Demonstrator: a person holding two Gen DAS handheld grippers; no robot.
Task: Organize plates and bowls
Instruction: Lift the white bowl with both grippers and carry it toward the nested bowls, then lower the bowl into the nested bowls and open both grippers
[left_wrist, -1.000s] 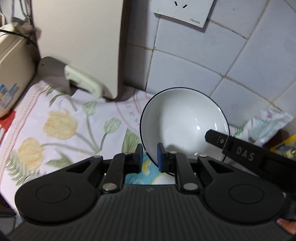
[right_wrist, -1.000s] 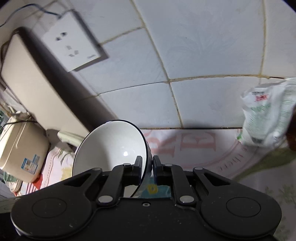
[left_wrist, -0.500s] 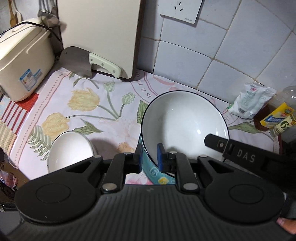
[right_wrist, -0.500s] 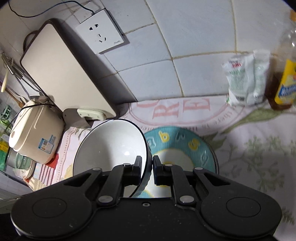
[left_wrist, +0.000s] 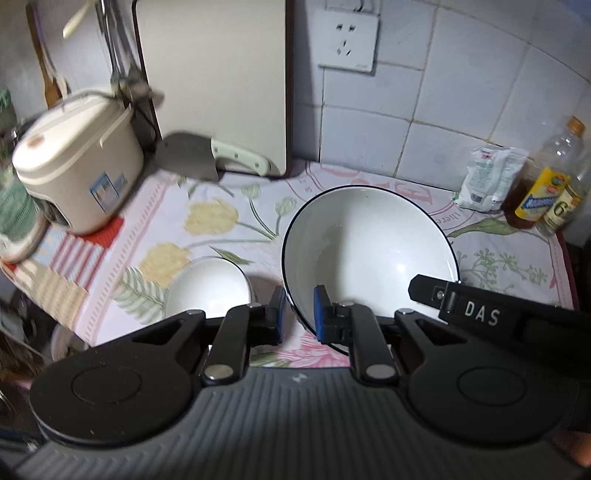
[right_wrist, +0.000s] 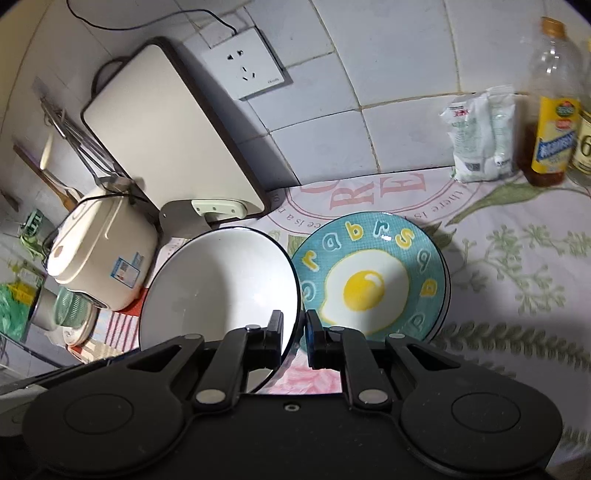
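Left wrist view: the left claw (left_wrist: 298, 314) is clamped on the near rim of the large white ceramic bowl with a thin dark rim (left_wrist: 369, 254), one blue pad inside the wall and one outside. The bowl hangs tilted above the flower-patterned table (left_wrist: 207, 225), its hollow facing the camera. The right claw (left_wrist: 436, 291) reaches in from the right and meets the rim on that side. A small white bowl (left_wrist: 208, 288) sits on the table just left of and below the large one.

The large bowl looks stiff, glazed and fairly heavy for a thin-edge pinch; the glaze is probably slippery, so a grip on opposite sides of the rim seems the safest hold. It would likely chip if knocked against other crockery.

Right wrist view: the right claw (right_wrist: 293, 334) is closed on the bowl's rim (right_wrist: 291, 266), the wall running between its pads. The bowl is clear of the table, beside and partly over a round teal plate with a fried-egg picture and letters (right_wrist: 373, 280) lying flat on the table. Lowering onto either piece calls for a slow, level descent.
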